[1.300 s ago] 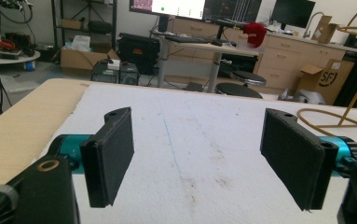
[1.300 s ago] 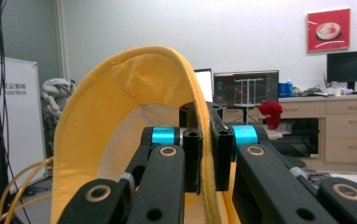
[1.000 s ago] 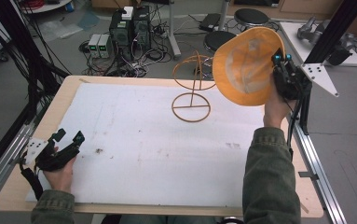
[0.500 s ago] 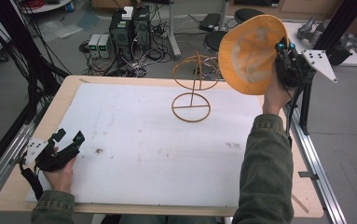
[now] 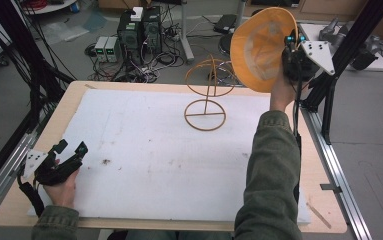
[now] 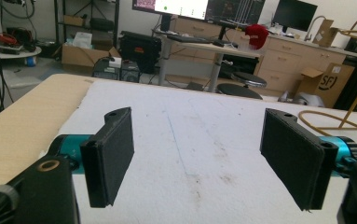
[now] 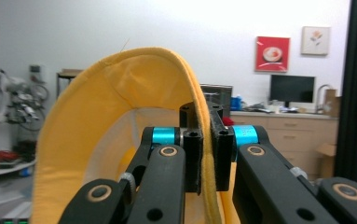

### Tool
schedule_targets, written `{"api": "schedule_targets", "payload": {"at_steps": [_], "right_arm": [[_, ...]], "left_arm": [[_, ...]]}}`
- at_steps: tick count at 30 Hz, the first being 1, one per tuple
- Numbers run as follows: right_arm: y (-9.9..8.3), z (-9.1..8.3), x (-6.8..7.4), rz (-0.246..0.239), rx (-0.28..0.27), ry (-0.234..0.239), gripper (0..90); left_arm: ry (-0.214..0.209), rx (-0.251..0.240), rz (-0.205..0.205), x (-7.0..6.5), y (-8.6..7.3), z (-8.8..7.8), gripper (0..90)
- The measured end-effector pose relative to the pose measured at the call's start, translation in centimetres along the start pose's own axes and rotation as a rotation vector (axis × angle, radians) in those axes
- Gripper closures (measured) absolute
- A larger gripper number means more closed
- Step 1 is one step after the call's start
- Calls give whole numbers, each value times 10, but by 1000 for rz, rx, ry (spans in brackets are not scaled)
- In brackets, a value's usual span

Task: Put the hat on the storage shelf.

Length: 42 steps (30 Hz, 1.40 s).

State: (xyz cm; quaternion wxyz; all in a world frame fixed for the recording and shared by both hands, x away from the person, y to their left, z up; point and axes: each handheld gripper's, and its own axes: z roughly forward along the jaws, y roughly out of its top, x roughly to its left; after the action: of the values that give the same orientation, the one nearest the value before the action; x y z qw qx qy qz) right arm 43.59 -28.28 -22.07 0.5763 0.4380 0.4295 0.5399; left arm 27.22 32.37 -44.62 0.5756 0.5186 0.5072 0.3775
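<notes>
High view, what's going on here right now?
The right tool is clamped on the rim of a yellow hat, holding it up in the air beyond the table's far right corner, just right of the wire hat stand. The stand sits bare on the white mat, so the hat is not on it yet. The left tool rests at the near left of the mat with its jaws open and nothing between them.

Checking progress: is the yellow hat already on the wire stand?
No, the yellow hat is held up beside the wire stand by the right gripper.
</notes>
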Motion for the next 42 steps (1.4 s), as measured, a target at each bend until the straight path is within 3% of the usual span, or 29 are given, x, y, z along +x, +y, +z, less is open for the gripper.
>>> {"api": "schedule_targets", "payload": {"at_steps": [6, 11, 16, 20, 21, 22, 29, 36, 42], "right_arm": [[0, 6, 24, -87, -3, -26, 865], [0, 10, 45, -164, -3, -2, 865], [-1, 8, 59, -132, -12, 55, 865], [1, 5, 69, -45, 18, 149, 865], [3, 2, 76, 0, 28, 208, 865], [3, 2, 76, 0, 28, 208, 865], [4, -6, 100, 75, 56, 383, 864], [-5, -15, 131, 69, 106, 514, 863], [-19, -23, 156, 61, 177, 591, 861]], "left_arm": [[-5, 1, 9, -1, 0, 0, 260], [-7, 1, 8, -1, 0, 0, 260], [-7, 2, 7, -1, 0, 0, 260], [-9, 0, 8, -2, 0, 1, 260], [-11, 2, 11, -3, 0, 1, 260], [-11, 3, 12, -3, 0, 1, 260], [-13, 2, 13, -4, 1, 1, 260], [-11, -3, 8, -3, 1, 0, 260], [-12, -3, 9, -3, 1, 0, 260]]}}
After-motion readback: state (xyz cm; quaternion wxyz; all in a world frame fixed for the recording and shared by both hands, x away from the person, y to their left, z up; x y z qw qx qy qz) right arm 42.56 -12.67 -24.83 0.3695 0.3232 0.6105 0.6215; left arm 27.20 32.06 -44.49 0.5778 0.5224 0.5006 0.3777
